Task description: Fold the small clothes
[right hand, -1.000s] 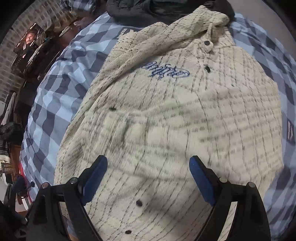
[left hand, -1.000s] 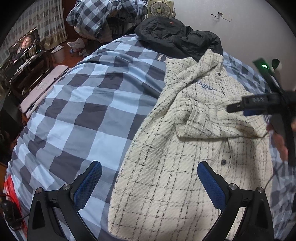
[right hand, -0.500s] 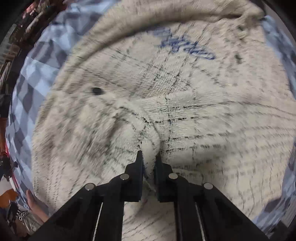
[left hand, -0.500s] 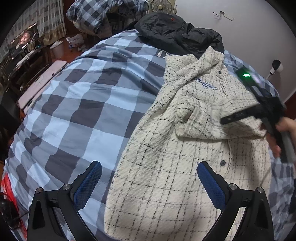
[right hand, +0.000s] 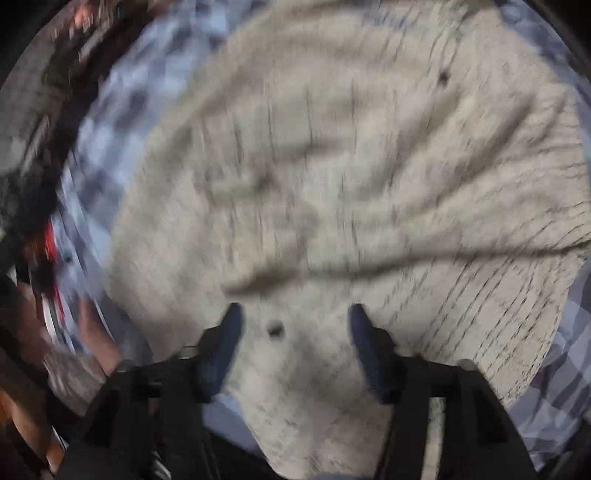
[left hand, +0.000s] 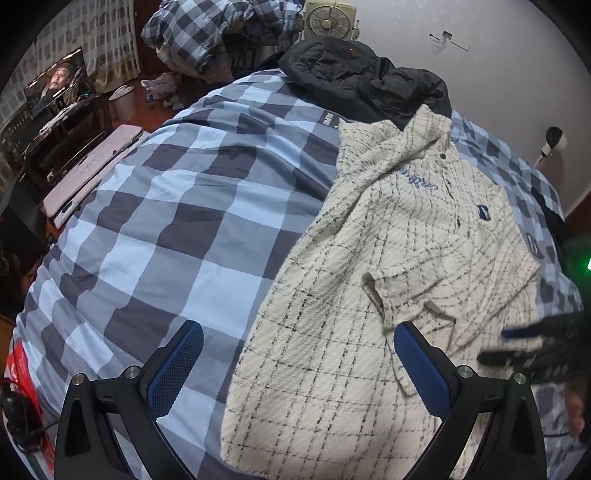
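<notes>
Bed (left hand: 177,206): blue-grey checked cover fills the view.
Cream plaid shirt (left hand: 369,332): lies spread on the bed's right side, one sleeve folded across its front.
Black jacket (left hand: 362,77): heaped just beyond the collar.
Left claw (left hand: 295,365): spread wide, empty, above the shirt's left edge.
Right claw (right hand: 291,347): just opened, spread, nothing pinched, blurred over the shirt.

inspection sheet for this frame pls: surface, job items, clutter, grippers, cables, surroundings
Surface: bed under a blue checked duvet.
Job's things: cream checked shirt spread flat, one sleeve folded across the front.
Clutter: black jacket heaped beyond the collar.
Grippers: left gripper open, empty, over the shirt's edge; right gripper jaws just opened, nothing between them; view blurred.
Cables: thin dark cable at the bed's near left corner.
Surroundings: TV, fan, white wall.
</notes>
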The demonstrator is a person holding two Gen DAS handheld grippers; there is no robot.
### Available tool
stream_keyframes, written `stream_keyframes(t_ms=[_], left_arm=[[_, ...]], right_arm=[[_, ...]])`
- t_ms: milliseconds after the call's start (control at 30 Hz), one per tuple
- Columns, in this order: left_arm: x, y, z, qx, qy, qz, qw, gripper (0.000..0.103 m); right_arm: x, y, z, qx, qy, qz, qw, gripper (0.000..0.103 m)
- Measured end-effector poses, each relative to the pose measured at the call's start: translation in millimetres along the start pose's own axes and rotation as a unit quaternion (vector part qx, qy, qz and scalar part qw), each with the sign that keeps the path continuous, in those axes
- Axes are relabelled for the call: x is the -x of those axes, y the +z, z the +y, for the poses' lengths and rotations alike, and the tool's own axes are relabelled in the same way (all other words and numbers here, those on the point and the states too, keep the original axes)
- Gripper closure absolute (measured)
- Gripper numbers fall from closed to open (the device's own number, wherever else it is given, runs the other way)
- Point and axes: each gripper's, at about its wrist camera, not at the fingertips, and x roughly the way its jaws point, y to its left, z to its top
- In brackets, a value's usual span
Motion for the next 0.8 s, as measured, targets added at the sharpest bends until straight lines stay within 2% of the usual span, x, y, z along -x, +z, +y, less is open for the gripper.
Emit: stream_keyframes(t_ms=[33,67,100,133,200,267,333,367,433,467,500,533,567,600,700,800], left_arm=[[-0.2,1.0,1.5,0.003,-0.001,0.0,1.0,0.0],[-0.4,1.3,2.0,0.006,-0.001,0.0,1.0,0.0],[-1.2,1.7,3.0,0.008,-0.002,0.0,1.0,0.0],[-1.9,1.6,3.7,0.009,-0.002,0.002,1.0,0.0],[-3.3,1.2,4.9,0.01,-0.002,0.004,0.9999,0.0],[-4.9,1.4,7.3,0.014,-0.006,0.009,0.9998,0.0],[-5.3,3.1,10.1,0.023,-0.012,0.01,0.9996,0.0],[-5.1,4.0,11.1,0.025,-0.013,0.01,0.9995,0.0],[-4.6,5.2,12.5,0.028,-0.015,0.008,0.9995,0.0],[-4.6,5.3,12.7,0.028,-0.016,0.009,0.9994,0.0],[-4.7,5.3,13.2,0.03,-0.017,0.01,0.9994,0.0],[-4.8,5.3,13.7,0.032,-0.02,0.011,0.9992,0.0],[-4.4,5.2,14.0,0.033,-0.023,0.012,0.9991,0.0],[-3.6,5.3,14.2,0.035,-0.026,0.012,0.999,0.0],[0.9,6.6,12.9,0.034,-0.028,0.003,0.999,0.0],[4.0,7.6,11.3,0.028,-0.014,-0.008,0.9995,0.0]], right_arm=[[5.2,4.4,-0.8,-0.01,-0.01,-0.021,1.0,0.011],[9.6,7.5,1.0,-0.02,-0.028,-0.052,0.998,0.009],[9.4,11.6,0.6,-0.021,-0.04,-0.062,0.997,0.009],[4.1,19.1,7.1,-0.017,-0.048,-0.059,0.997,0.009],[-12.3,36.3,24.8,-0.013,-0.039,-0.046,0.998,0.009],[-36.8,53.0,35.1,-0.031,-0.038,-0.017,0.999,0.009],[-41.7,94.4,51.6,-0.055,-0.02,-0.002,0.998,0.009],[-51.6,98.7,49.0,-0.076,0.004,0.003,0.997,0.009],[-59.2,101.0,42.5,-0.103,0.021,-0.001,0.994,0.009],[-63.5,100.7,40.8,-0.109,0.013,-0.003,0.994,0.02],[-68.5,100.7,40.8,-0.111,-0.01,0.0,0.994,0.046],[-71.5,100.4,41.8,-0.108,-0.043,0.007,0.993,0.054],[-69.4,100.6,42.9,-0.11,-0.041,0.004,0.993,0.072],[-64.6,99.7,43.4,-0.115,-0.031,-0.003,0.993,0.083],[-23.2,90.9,34.3,-0.133,-0.023,-0.047,0.99,0.087],[30.8,83.4,37.0,-0.129,-0.027,-0.113,0.985,0.087]])
